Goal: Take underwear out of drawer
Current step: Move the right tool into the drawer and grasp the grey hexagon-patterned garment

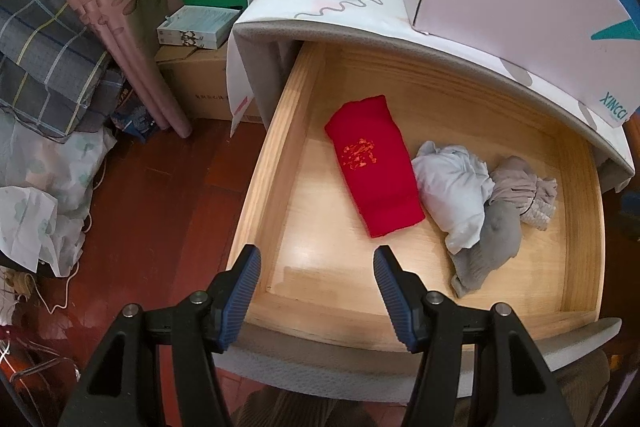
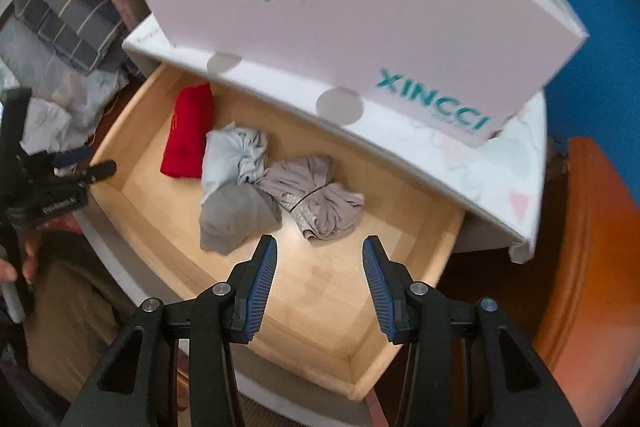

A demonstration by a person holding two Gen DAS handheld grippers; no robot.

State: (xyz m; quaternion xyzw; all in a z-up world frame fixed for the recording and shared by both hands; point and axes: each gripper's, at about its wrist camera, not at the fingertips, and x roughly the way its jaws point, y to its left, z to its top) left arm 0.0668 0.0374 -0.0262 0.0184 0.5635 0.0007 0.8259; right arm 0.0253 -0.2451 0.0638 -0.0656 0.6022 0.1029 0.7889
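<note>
**Soft folded and crumpled garments lying in an open wooden drawer**

Left wrist view: the left gripper [image 1: 316,291] is hovering over the near-left corner of the drawer [image 1: 280,163], fingers spread and pinching nothing. A red folded garment [image 1: 374,167] is lying flat near the middle; a pale blue bundle [image 1: 452,187], a grey piece [image 1: 492,239] and a beige piece [image 1: 524,191] are touching one another toward the right wall.

Right wrist view: the right gripper [image 2: 320,287] is pointing down above the near edge, fingers apart and empty, just short of the grey piece [image 2: 236,215] and beige piece [image 2: 316,203]. A white box [image 2: 360,39] is sitting on the cabinet top. All garments are probably light and limp; pinching a raised fold should be suiting best.
</note>
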